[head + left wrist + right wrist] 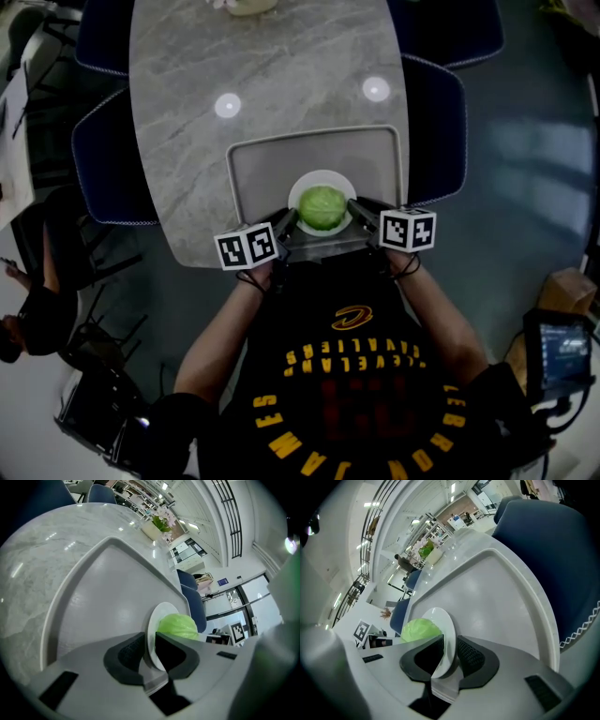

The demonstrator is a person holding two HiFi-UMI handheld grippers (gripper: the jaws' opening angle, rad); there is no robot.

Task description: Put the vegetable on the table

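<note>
1. Head view: a green cabbage (322, 207) sits on a white plate (322, 175) over the grey tray (262, 164), at the worktop's (187, 141) near edge.
2. Gripper views: the left tongs (149, 654) and right tongs (449, 655) each pinch the plate's rim.

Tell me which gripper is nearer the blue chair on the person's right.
Right. The right gripper clamps the plate on the side nearest that chair; the left gripper clamps its opposite side.
</note>
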